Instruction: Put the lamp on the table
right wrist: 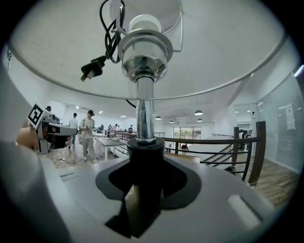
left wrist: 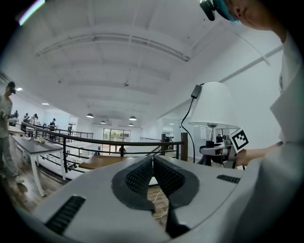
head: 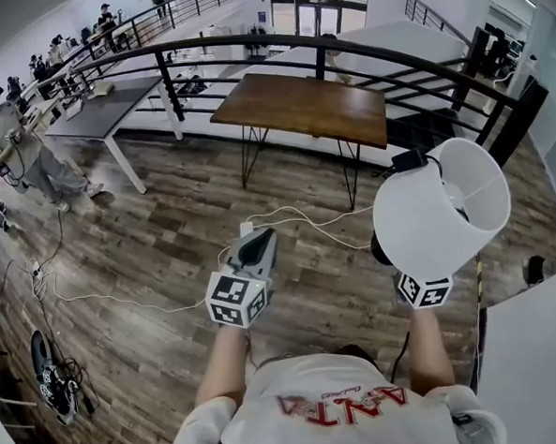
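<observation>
Right gripper (right wrist: pixel 145 167): jaws clamp the black lower column of the lamp (right wrist: pixel 144 111), pads pressing on both sides. The chrome stem rises from the grip to the socket and bulb at 12 o'clock, inside the white shade. The black cord is bunched up by the socket and its plug (right wrist: pixel 93 69) dangles at 10 o'clock.

Head view: the lamp (head: pixel 441 206) is in the air at 3 o'clock, tilted, with the shade opening facing up and right. It touches no surface. The shade hides the right jaws; only that gripper's marker cube (head: pixel 425 290) shows, just below the shade.

Left gripper (head: pixel 257 238): just left of centre, pointing to 12 o'clock. Its ribbed pads are pressed together at the tips with nothing between them, seen clearly in the left gripper view (left wrist: pixel 153 163). That view also shows the lamp (left wrist: pixel 211 107) at 2 o'clock, upright there.

Wooden table (head: pixel 299 102): at 12 o'clock, brown top on thin black legs, standing on the plank floor just before the black railing (head: pixel 248 44). It is well apart from the lamp.

A white cable (head: pixel 287 216) lies on the floor between the table and the grippers. A grey table (head: pixel 102 110) is at 10 o'clock, and a person (head: pixel 15 139) in a cap stands at 9 o'clock.
</observation>
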